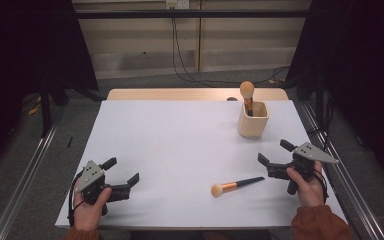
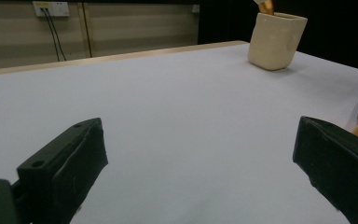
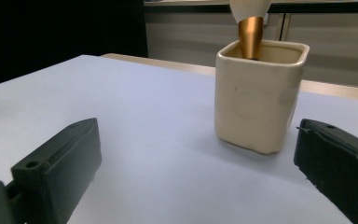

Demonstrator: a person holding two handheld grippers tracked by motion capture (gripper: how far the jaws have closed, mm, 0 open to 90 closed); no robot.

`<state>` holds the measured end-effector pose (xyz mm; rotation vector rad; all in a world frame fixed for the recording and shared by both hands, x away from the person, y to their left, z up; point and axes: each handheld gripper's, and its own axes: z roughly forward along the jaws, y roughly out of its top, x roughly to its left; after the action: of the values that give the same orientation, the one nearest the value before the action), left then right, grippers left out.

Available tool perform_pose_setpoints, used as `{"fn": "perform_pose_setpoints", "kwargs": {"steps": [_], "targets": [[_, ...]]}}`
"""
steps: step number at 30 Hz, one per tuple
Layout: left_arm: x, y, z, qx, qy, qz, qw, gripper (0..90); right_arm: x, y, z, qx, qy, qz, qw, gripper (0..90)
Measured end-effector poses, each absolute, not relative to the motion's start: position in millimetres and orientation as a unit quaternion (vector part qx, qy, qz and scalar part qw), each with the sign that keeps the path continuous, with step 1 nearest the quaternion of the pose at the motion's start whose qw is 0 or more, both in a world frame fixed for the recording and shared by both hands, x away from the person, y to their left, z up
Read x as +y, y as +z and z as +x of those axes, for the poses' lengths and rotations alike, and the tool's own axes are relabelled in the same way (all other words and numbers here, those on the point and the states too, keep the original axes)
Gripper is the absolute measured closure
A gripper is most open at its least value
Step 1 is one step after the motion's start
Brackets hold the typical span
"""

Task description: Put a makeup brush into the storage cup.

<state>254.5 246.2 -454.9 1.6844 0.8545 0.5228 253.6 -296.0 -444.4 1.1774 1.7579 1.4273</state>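
We're looking at a white surface [image 1: 180, 150] with a pale wooden strip [image 1: 180, 94] along its far edge, standing on a grey carpeted floor [image 1: 145, 79] — dim light all round. Behind it runs a beige panelled wall [image 1: 140, 40] with a white wall socket [image 1: 177, 4] up top, black cables [image 1: 180, 55] hanging from it and trailing across the floor. Black curtains [image 1: 25, 50] close in left and right, and metal rails [image 1: 25, 175] flank the surface on both sides.
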Motion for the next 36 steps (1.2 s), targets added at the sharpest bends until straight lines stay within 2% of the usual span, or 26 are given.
{"fn": "perform_pose_setpoints", "kwargs": {"steps": [21,36], "targets": [[248.5,-455.4,248.3,0.365,0.226,0.712,0.556,2.5,-297.9,-460.8,213.9,0.669,0.522,0.438,0.295,1.1],[241.8,-454.5,251.1,0.348,0.223,0.718,0.559,2.5,-302.5,-460.5,209.1,0.664,0.529,0.436,0.298,0.9]]}}
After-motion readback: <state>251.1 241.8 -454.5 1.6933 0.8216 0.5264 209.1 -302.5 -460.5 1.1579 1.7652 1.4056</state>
